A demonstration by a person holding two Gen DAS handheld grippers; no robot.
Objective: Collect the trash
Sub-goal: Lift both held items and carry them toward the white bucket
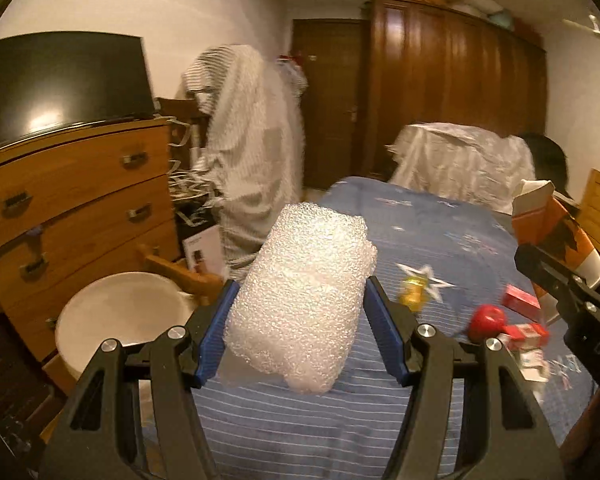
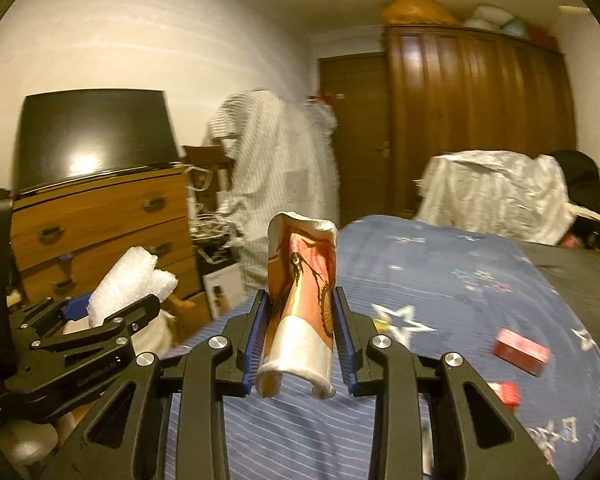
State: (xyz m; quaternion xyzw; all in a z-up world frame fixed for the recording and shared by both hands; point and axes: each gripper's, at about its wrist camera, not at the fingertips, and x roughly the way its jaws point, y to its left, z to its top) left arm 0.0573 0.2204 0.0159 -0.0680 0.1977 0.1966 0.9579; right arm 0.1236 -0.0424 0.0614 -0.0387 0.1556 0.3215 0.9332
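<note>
My left gripper [image 1: 300, 304] is shut on a white roll of bubble wrap [image 1: 304, 300], held above the blue bedspread [image 1: 440, 232]. In the right wrist view the same bubble wrap [image 2: 128, 280] shows at the left, in the left gripper [image 2: 112, 312]. My right gripper [image 2: 300, 320] is shut on a crushed orange and white paper cup [image 2: 300, 304]; that cup [image 1: 548, 224] also appears at the right edge of the left wrist view. A white round bin [image 1: 124, 316] stands on the floor by the bed, left of and below the bubble wrap.
Loose trash lies on the bed: a red box [image 2: 520, 350], a second red box [image 2: 508, 394], a yellow wrapper [image 1: 414, 290] and a red round thing [image 1: 484, 322]. A wooden dresser [image 1: 72, 196] with a dark screen [image 1: 64, 80] stands left. Draped cloth [image 1: 252, 140] and a wardrobe [image 1: 452, 92] are behind.
</note>
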